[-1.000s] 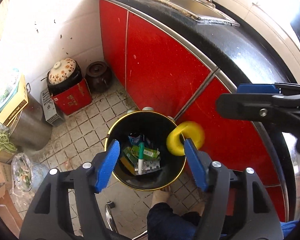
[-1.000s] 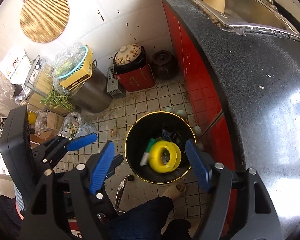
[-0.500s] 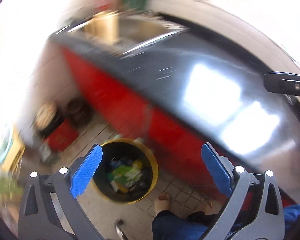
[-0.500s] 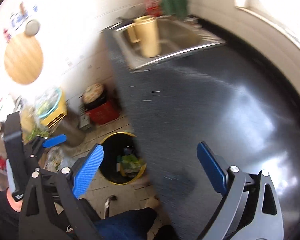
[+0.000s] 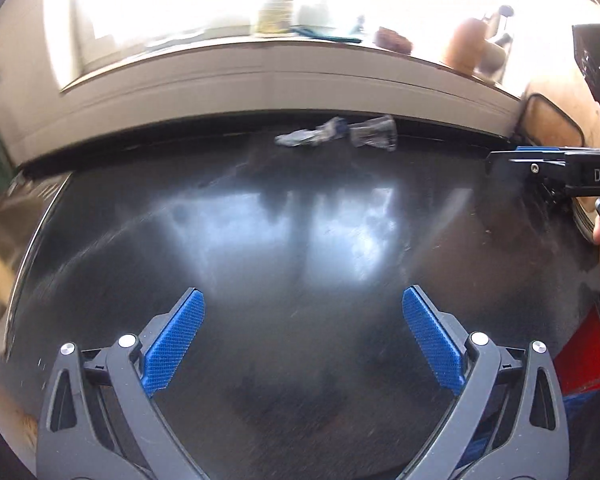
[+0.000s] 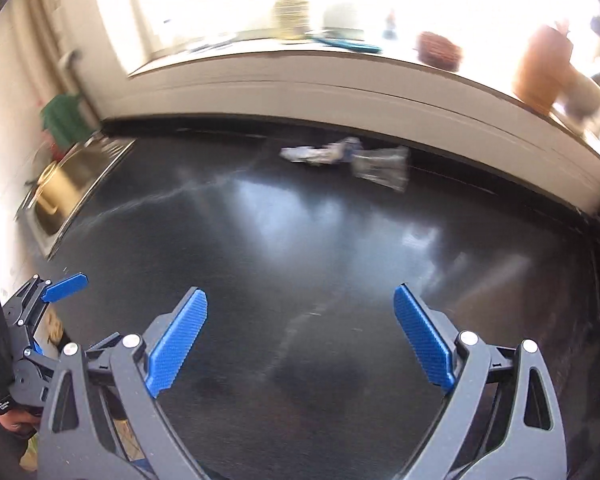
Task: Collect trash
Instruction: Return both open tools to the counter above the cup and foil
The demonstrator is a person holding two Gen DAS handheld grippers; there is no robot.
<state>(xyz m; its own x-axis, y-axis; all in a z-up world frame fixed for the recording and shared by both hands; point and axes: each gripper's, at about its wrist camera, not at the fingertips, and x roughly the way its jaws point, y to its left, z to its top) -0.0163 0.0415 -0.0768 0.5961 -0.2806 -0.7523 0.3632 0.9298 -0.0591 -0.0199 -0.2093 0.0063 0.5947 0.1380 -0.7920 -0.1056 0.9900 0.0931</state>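
Two pieces of trash, a crumpled white wrapper (image 5: 300,139) and a clear plastic piece (image 5: 374,136), are seen lying touching against the back edge of the black countertop (image 5: 300,240), well apart from both grippers. Left gripper (image 5: 302,340) and right gripper (image 6: 300,336) are held wide and empty, apparently readied for a reach.
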